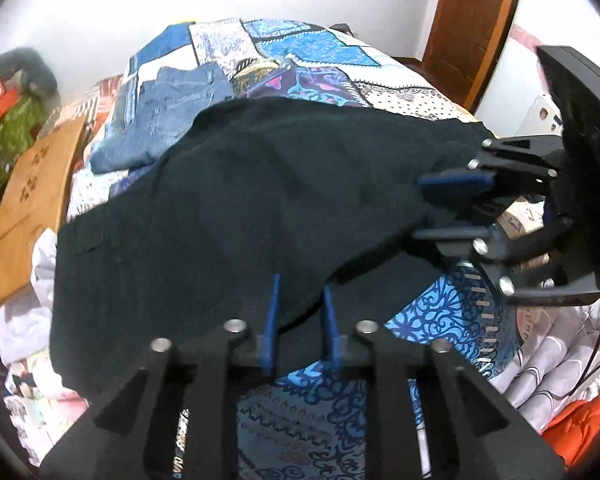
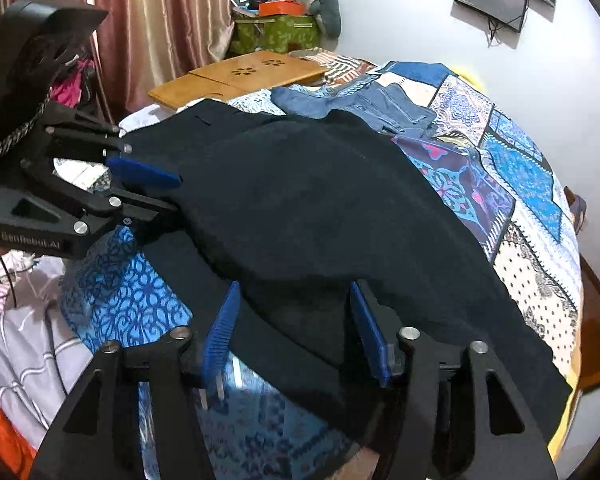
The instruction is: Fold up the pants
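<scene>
Left gripper (image 1: 300,308) jaws pinch dark pants (image 1: 228,200) hem; right gripper (image 2: 294,332) jaws grip matte cloth. Pants draped over patchwork bed (image 2: 520,168); folded denim jeans (image 1: 168,112) at 11 o'clock.

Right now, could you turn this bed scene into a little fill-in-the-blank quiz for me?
1. Both grippers reach onto the ____ pants spread on the patchwork bedspread.
2. The garment lying beyond them is a pair of blue ____.
3. The lap desk at the bed's edge is made of ____.

Missing words: black; jeans; wood
</scene>
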{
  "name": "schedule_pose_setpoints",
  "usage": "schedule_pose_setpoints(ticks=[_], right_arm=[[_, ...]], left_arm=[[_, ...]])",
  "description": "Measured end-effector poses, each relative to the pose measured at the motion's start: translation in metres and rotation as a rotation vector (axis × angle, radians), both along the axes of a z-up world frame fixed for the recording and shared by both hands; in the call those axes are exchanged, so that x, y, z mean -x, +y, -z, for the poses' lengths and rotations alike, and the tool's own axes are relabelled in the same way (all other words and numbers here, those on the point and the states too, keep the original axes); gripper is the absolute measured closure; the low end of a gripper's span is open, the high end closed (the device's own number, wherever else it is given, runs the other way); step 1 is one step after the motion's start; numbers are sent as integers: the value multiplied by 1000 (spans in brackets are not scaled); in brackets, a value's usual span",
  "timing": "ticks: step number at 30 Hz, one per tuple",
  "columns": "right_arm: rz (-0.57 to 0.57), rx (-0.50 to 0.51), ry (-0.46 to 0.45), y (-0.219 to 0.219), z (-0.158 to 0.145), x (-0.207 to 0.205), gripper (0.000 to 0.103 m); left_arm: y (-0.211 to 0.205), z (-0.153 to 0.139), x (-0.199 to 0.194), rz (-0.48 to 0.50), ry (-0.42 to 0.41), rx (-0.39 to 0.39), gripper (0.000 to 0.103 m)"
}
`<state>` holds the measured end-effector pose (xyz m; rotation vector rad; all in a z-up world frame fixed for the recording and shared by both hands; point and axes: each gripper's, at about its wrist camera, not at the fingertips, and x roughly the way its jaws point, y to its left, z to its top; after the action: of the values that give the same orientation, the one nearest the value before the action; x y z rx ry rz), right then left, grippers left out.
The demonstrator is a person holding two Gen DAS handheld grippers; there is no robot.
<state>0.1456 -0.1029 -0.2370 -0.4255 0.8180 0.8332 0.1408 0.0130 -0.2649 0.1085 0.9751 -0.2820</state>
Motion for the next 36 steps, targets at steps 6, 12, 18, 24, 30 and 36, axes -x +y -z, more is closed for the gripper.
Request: schedule_pose_setpoints(ticks=[6,12,18,24,30,36], right_arm=[[-34,-59,15,2,-9,9,95],[-44,-146,89,-7,-23,20,95],[-2,-127,184,-4,1,17,88],[31,-201,180,-33,-21,16,63],[194,-253,87,-112,-47,2,57],[443,-244,31,-206,-43,-31,54]], left_arm=[[6,-14,4,-18,-24,9,98],[15,-16,20,-20,-8,62,98],[15,1,23,-42,67,93,96],[19,-27,28,-52,54,87,83],[14,-71,11,-102,-37,116,56],[-6,-75,-41,-155,-52,97,47]])
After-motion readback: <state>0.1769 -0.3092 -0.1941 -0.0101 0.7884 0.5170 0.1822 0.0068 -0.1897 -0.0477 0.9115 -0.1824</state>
